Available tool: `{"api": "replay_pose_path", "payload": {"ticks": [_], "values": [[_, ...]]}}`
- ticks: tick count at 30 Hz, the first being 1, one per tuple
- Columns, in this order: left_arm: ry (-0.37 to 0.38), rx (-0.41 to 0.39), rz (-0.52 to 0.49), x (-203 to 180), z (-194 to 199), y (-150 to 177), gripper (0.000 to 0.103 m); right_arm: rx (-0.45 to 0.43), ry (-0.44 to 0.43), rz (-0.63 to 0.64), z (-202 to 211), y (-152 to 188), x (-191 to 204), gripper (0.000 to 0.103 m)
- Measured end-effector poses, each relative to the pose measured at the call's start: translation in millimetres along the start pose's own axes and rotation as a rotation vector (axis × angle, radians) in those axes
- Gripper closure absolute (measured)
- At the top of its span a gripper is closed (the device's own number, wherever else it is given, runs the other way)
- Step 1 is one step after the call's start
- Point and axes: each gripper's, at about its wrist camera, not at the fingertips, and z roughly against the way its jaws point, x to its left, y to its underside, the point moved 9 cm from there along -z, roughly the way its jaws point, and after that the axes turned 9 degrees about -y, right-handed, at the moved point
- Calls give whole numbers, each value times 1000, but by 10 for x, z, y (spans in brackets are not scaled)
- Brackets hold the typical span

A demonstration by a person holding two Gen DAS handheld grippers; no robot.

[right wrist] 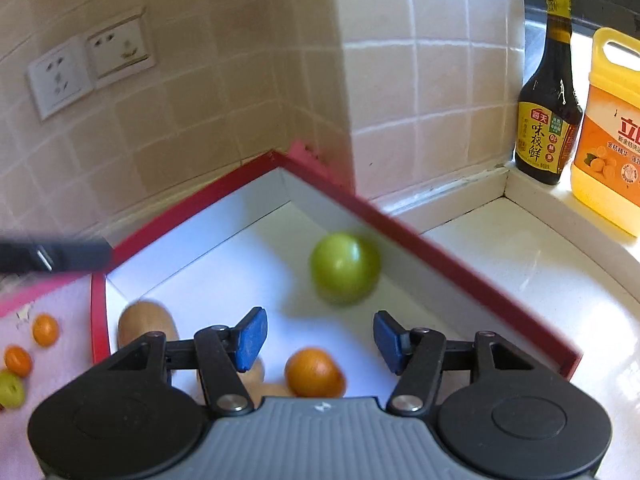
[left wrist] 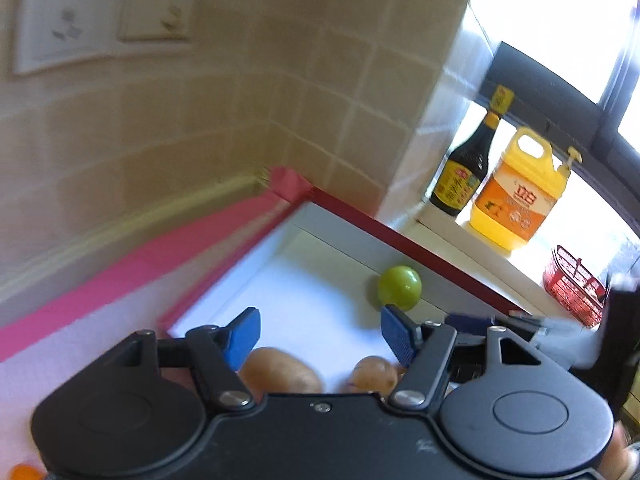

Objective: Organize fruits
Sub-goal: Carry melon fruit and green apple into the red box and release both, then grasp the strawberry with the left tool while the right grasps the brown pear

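Observation:
A white box with a red rim (left wrist: pixel 400 236) (right wrist: pixel 420 240) stands in the tiled corner. Inside it lie a green round fruit (left wrist: pixel 399 288) (right wrist: pixel 345 268) near the far wall, two brown fruits (left wrist: pixel 280 372) (left wrist: pixel 374 374) and an orange (right wrist: pixel 314 372). My left gripper (left wrist: pixel 320 334) is open over the box, its blue pads clear of the brown fruits below. My right gripper (right wrist: pixel 320 340) is open too. The orange lies on the box floor close under it and touches neither pad. Another brown fruit (right wrist: pixel 146 322) sits by the box's left wall.
On the pink mat (right wrist: pixel 60 304) left of the box lie two small oranges (right wrist: pixel 45 330) and a green fruit (right wrist: pixel 10 388). A dark sauce bottle (right wrist: pixel 548 120) and a yellow detergent jug (right wrist: pixel 612 140) stand on the window ledge. A red basket (left wrist: pixel 572 284) sits at the right.

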Motion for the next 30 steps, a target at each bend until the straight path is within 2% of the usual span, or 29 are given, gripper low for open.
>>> {"api": "replay_pose_path", "payload": {"ticks": [4,9,12,17,22,25,28,30], "values": [[-62,-36,19,276,320,15,24,-113,70,57,134,56,97,43],[-127,-73,92,695,678,60,24,-203,141,103,243,119,187,44],[-164,-89,123,914,835,117,24,-213,215,130,252,185,277,46],[-201,-107,174,1237,1063,235,24,-208,239,36,309,317,327,44],[-248,-120,248,1589,1316,418,24,-169,227,17,277,381,367,42],[-285,-100,273,1750,1451,583,24,-150,263,8,389,322,359,40],[-313,-70,291,1838,1549,770,24,-152,180,40,592,167,595,24],[-322,-64,304,1872,1626,868,24,-138,91,86,707,84,863,23]]}}
